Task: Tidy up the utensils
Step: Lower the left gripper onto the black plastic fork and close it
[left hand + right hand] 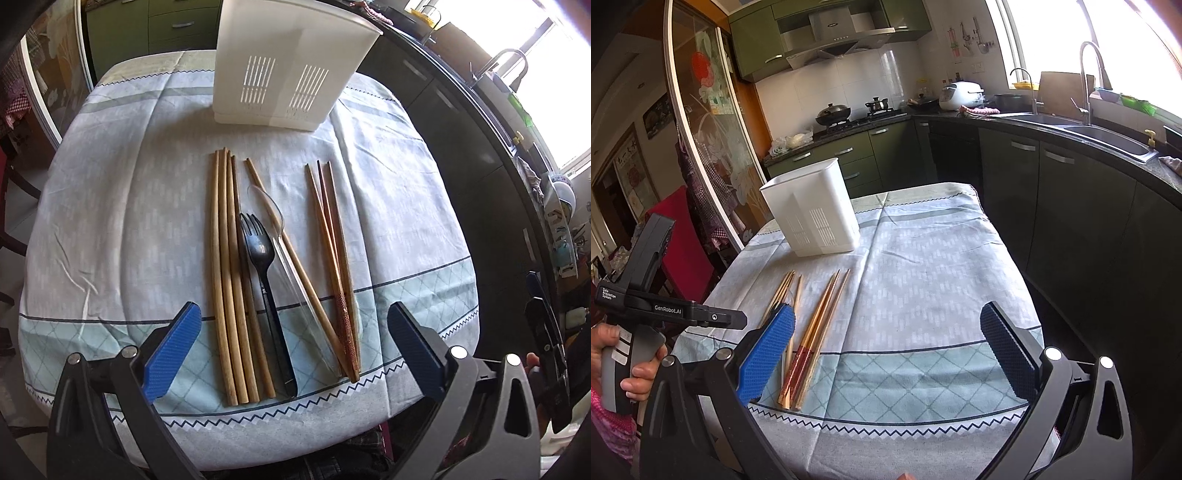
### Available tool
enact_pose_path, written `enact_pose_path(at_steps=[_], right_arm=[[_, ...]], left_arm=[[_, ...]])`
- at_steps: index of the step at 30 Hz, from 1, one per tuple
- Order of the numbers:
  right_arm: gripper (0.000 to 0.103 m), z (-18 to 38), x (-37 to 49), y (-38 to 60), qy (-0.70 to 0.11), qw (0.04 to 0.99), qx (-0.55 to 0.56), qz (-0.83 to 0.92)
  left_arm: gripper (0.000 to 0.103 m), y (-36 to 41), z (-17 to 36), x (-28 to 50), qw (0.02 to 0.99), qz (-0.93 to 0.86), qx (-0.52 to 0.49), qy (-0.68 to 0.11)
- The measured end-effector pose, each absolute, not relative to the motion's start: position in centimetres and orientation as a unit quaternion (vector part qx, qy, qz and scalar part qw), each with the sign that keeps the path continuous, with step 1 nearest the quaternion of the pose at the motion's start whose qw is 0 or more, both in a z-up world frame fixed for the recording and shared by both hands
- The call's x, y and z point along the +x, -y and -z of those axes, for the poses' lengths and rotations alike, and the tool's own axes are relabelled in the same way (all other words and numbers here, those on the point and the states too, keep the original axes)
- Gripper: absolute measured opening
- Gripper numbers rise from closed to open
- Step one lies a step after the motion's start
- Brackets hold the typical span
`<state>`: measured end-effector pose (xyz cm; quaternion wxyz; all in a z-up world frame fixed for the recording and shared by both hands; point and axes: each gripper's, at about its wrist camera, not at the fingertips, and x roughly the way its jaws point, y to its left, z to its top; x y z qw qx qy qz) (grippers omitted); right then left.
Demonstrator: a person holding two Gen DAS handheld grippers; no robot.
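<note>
Ahead, white holder (284,70), chopsticks (229,277) before it

Four pale chopsticks (227,273) are lying together on the left, one more chopstick (291,254) is lying alone across the middle, and three darker chopsticks (334,258) are lying on the right, so eight in all. One black fork (263,280) and one clear spoon (275,221) are lying between them. One white holder (291,62) is standing behind.
</note>
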<state>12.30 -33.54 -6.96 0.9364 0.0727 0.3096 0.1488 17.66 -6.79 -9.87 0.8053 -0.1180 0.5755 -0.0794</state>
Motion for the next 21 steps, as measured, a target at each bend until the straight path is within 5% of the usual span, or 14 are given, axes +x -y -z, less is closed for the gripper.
enact_pose_path(at_steps=[1, 3, 11, 21], right_arm=[[0.099, 7.1, 12.4, 33.6, -0.311, 0.936, 0.073, -0.148], [0.099, 7.4, 12.5, 33.8, -0.314, 0.935, 0.075, -0.150], [0.099, 8.2, 12.8, 34.2, -0.323, 0.931, 0.081, -0.152], [0.099, 8.6, 13.1, 34.4, -0.325, 0.929, 0.084, -0.155]], left_arm=[[0.091, 7.0, 10.0, 18.1, 0.804, 0.078, -0.117, -0.578], [0.070, 7.2, 10.4, 18.9, 0.798, 0.074, -0.120, -0.586], [0.036, 6.9, 13.4, 20.7, 0.766, 0.065, -0.144, -0.623], [0.034, 6.3, 14.7, 21.7, 0.757, 0.055, -0.151, -0.633]])
